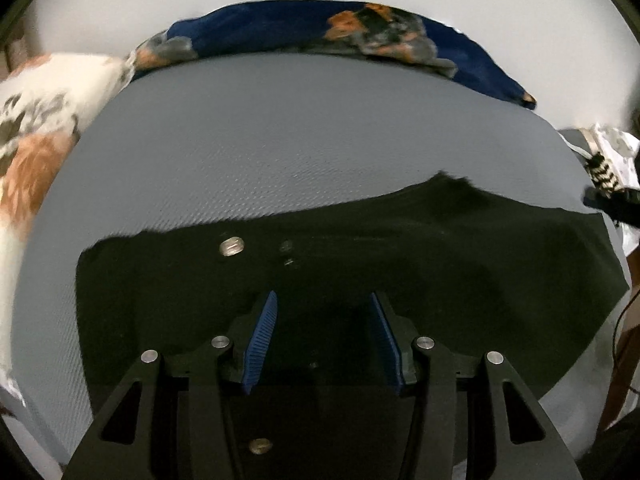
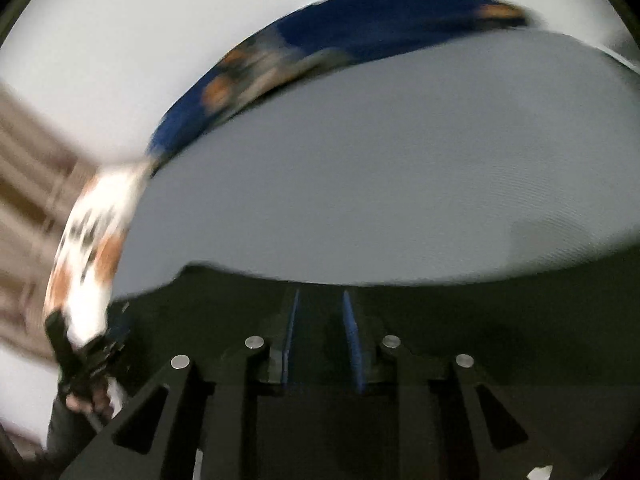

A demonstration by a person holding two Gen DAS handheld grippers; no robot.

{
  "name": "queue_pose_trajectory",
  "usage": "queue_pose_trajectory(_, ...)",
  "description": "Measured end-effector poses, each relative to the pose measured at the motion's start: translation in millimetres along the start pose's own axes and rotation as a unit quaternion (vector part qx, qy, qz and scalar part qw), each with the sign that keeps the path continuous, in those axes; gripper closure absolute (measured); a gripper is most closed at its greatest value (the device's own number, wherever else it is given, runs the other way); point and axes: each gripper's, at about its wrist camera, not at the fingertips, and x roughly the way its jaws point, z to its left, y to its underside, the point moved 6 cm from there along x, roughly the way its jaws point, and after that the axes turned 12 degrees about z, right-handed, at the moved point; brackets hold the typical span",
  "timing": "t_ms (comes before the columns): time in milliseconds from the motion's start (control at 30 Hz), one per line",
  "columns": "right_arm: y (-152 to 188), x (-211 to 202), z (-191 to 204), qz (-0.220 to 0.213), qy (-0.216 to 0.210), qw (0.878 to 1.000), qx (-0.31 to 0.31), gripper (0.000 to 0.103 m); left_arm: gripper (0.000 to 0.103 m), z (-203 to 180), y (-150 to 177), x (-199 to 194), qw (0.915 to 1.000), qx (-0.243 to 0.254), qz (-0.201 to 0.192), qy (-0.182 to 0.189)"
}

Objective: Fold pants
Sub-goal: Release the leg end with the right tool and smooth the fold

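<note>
Across the grey mattress (image 1: 280,152) the black pants (image 1: 360,248) lie flat, taking up the near half in the left wrist view, with their far edge running unevenly from low on the left to a small peak toward the right. A silver button (image 1: 231,247) sits on the pants just ahead of the left claw (image 1: 324,320).

That claw hangs over the dark cloth with its blue ribbed pads (image 1: 264,340) moderately wide apart, and nothing is pinched between them as far as I can see. The right claw (image 2: 320,320) is way narrower, just a slim gap between its blue pads, also over the black cloth and not visibly gripping any of it. That view is pretty smeared, so I can't tell whether the tips touch the cloth.

Stuff around: a navy cloth with orange and grey blotches (image 1: 320,36) is bunched along the far edge of the mattress, and a white cloth with orange and dark patches (image 1: 36,120) is piled on the left side, touching the navy one at the corner. Off to the right edge there's another white bit with a black-and-white striped band (image 1: 604,168). Nothing sits on the open grey stretch between the pants and the navy cloth.

In the right wrist view you can also catch the left claw down in the lower-left corner, with a hand (image 2: 86,400) wrapped around its grip.
</note>
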Motion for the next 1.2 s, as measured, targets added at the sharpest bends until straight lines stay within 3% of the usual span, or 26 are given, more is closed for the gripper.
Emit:
queue_pose_trajectory(167,-30.6,72.1,83.6,0.098,-0.029,0.988,-0.118,0.074,0.054,2.9,9.1,5.5,0.9999,0.011,0.004,0.008)
queue_pose_trajectory(333,-44.1,124.8,121.2,0.167,-0.032,0.97,-0.173,0.073,0.054,2.8,13.3,9.9,0.9998,0.019,0.001,0.006)
queue_pose_trajectory(467,-48.1,144.0,130.1,0.184,-0.026,0.963,-0.194,0.071,0.054,6.4,14.0,8.9,0.9996,0.014,0.001,0.024)
queue_pose_trajectory(533,-54.6,147.0,137.4,0.179,-0.035,0.961,-0.206,0.074,0.054,7.6,13.9,8.6,0.9994,0.011,0.001,0.031)
queue_pose_trajectory(567,-57.6,143.9,140.5,0.171,-0.048,0.961,-0.21,0.09,0.054,7.7,14.4,8.4,0.9994,0.01,0.001,0.033)
queue_pose_trajectory(633,-65.0,138.6,142.9,0.158,-0.052,0.963,-0.213,0.091,0.054,7.9,15.1,8.6,0.9994,0.01,-0.001,0.033)
queue_pose_trajectory(933,-68.7,164.8,130.3,0.13,0.01,0.971,-0.2,0.095,0.054,7.8,16.9,10.5,0.9995,0.011,-0.003,0.031)
queue_pose_trajectory(1033,-67.2,159.3,131.2,0.126,0.005,0.975,-0.184,0.09,0.054,4.8,16.0,9.9,0.9997,0.013,0.001,0.022)
queue_pose_trajectory(1067,-67.0,156.5,132.1,0.124,0.001,0.976,-0.178,0.079,0.054,2.5,15.9,8.8,0.9997,0.014,0.001,0.02)
queue_pose_trajectory(1133,-67.0,131.3,128.5,0.087,-0.003,0.983,-0.159,0.069,0.054,-9.6,13.7,2.4,0.9989,0.028,-0.003,0.039)
queue_pose_trajectory(1200,-63.6,108.9,121.4,0.064,0.01,0.985,-0.159,0.069,0.053,-29.1,6.5,-10.8,0.9963,0.055,-0.028,0.058)
